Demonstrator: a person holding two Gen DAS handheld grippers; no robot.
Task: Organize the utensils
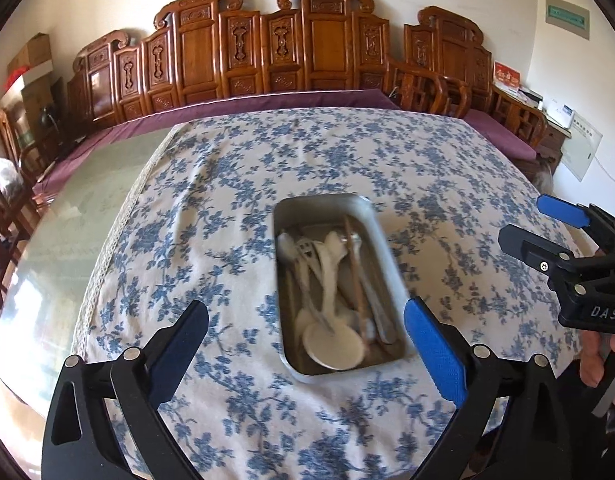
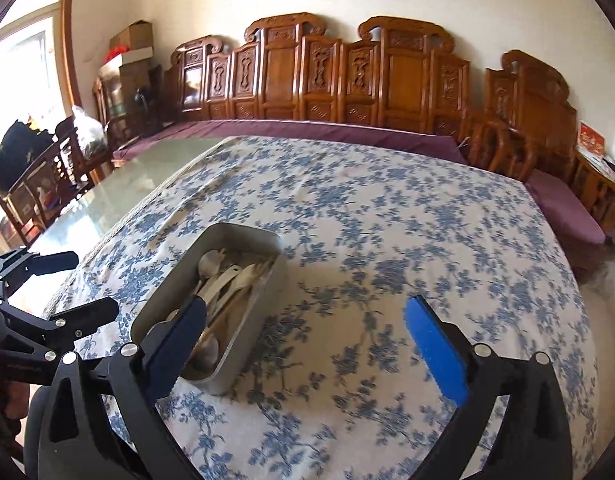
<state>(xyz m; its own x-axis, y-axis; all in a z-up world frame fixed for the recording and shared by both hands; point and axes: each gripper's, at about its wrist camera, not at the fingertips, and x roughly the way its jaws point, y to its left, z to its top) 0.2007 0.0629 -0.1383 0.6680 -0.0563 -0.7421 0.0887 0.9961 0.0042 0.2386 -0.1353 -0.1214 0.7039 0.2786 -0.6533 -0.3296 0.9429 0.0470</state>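
— Carved wooden bench backs run along the far wall, with a purple cushion on the seat below them. What carries the things?

— The desk has a glassy top, bare on its left side. Over the rest lies a white tablecloth printed with blue flowers, wrinkled in places.

— And the utensils?

— They lie heaped in a metal tray that sits on the cloth near the front edge of the desk. White spoons, a white fork with holes in it and a brown stick-like piece show among the utensils. Blur smears them, so I cannot count them or tell each kind.

— How do the tongs stand?

— The left tongs are spread wide, one finger either side of the tray's near end, above it and touching nothing. The right tongs are wide too and empty; their left finger covers part of the tray's near end in the right wrist view, so what lies beneath it is hidden.

— Anything else cut off?

— Cardboard boxes are stacked in the left corner beside a bright window. A hand shows only partly at the right edge, beneath the right tongs. Small items on the right side table are too small to name.
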